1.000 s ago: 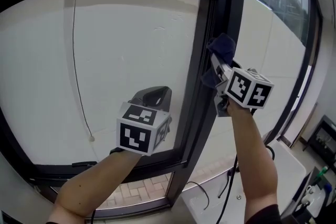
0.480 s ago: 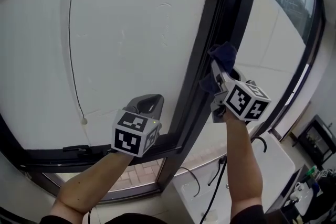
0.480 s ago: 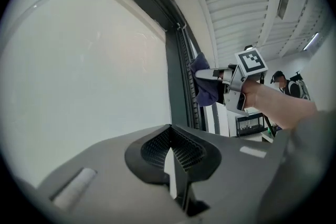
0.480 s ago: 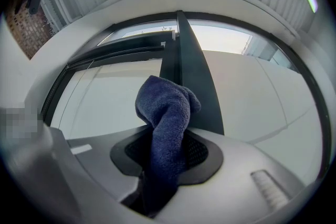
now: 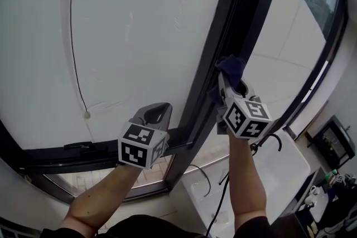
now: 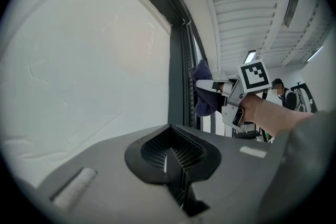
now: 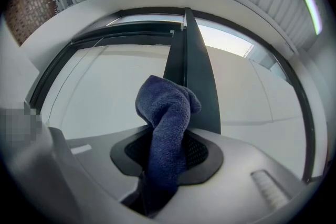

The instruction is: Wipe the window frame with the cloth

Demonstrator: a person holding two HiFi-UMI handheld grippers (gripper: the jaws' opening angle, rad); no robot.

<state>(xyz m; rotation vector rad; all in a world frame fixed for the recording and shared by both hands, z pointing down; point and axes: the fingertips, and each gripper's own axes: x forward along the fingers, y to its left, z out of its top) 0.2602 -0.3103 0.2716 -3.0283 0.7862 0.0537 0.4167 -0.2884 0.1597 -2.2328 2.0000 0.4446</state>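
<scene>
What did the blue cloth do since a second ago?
The right claw slid the cloth a little way down the frame. It kept hold of the cloth the whole time. The left claw stayed shut and empty, low in front of the glass.

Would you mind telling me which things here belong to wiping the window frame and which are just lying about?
In the job:
- dark blue terry cloth, clamped in the right gripper
- black metal window frame post, with the cloth against it

Just about:
- left gripper, shut and empty
- thin hanging cord with a bead
- white table
- black cables
</scene>
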